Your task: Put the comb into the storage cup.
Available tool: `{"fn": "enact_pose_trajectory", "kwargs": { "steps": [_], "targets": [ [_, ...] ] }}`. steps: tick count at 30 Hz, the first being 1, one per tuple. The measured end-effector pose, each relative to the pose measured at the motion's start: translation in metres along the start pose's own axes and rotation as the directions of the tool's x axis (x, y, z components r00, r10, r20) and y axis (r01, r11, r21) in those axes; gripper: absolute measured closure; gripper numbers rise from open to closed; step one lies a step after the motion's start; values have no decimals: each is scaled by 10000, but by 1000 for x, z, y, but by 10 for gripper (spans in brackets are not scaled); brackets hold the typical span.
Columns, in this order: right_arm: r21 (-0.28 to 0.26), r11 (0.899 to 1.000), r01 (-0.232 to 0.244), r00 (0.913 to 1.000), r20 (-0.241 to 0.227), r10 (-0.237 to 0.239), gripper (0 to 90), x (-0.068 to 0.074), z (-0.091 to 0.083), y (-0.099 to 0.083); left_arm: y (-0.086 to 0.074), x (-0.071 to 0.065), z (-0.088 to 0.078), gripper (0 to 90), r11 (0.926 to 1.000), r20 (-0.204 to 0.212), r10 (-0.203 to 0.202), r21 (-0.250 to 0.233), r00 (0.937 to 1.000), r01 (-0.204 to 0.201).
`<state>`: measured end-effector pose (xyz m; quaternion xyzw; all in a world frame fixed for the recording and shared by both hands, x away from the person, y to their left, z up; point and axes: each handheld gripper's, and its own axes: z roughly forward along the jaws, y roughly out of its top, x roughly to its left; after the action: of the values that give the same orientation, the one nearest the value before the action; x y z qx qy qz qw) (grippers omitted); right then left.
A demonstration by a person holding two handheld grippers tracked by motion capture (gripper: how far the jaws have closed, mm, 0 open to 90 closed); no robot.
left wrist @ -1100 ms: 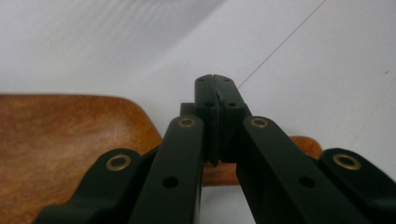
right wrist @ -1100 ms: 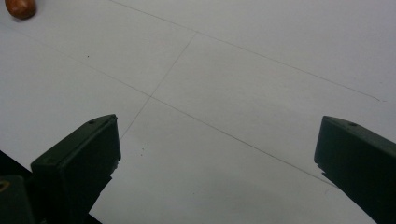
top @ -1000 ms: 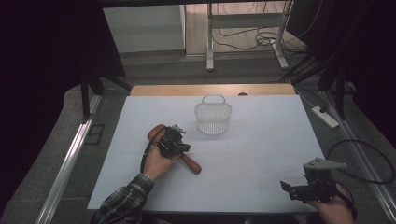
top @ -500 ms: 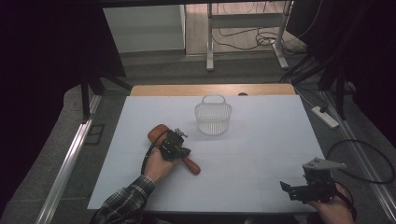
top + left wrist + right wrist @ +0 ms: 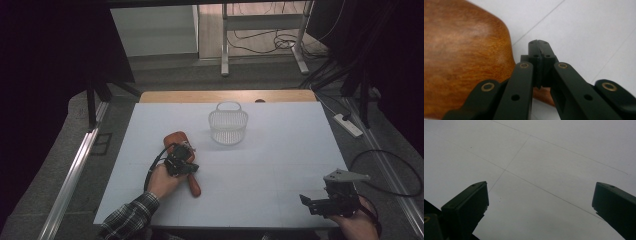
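Left gripper [image 5: 181,161] sits over the wooden paddle [image 5: 186,165] at the bench's [image 5: 280,150] left-centre; jaws clenched together, nothing between them, paddle's broad end just beside the tips. Right gripper [image 5: 307,202] at the near right corner, jaws released wide over bare bench. White mesh basket [image 5: 228,125] stands farther back, apart.

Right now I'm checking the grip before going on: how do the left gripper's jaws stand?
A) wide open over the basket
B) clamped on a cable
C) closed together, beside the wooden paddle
C: in the left gripper view the left gripper has its two jaws meeting, with the wooden paddle beside them.
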<state>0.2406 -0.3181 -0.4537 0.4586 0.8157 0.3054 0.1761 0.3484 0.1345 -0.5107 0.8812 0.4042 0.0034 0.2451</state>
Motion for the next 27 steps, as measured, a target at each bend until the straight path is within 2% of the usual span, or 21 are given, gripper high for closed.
{"fn": "enact_pose_trajectory", "kwargs": {
  "steps": [4,9,17,27],
  "targets": [
    [3,10000,-11,10000,4,11,6,0,0,0,-5,0,-1,890,9993,-197,88,352,9998,-81],
    [18,10000,-3,10000,12,3,7,0,0,0,-14,3,-4,890,9986,-222,-63,531,9997,75],
    [67,10000,1,10000,28,-2,7,0,1,0,-29,12,-12,889,9978,-188,-412,506,9990,421],
    [88,10000,31,10000,35,-31,8,0,1,0,-42,22,-22,889,9964,-365,-744,382,9966,758]
  ]
}}
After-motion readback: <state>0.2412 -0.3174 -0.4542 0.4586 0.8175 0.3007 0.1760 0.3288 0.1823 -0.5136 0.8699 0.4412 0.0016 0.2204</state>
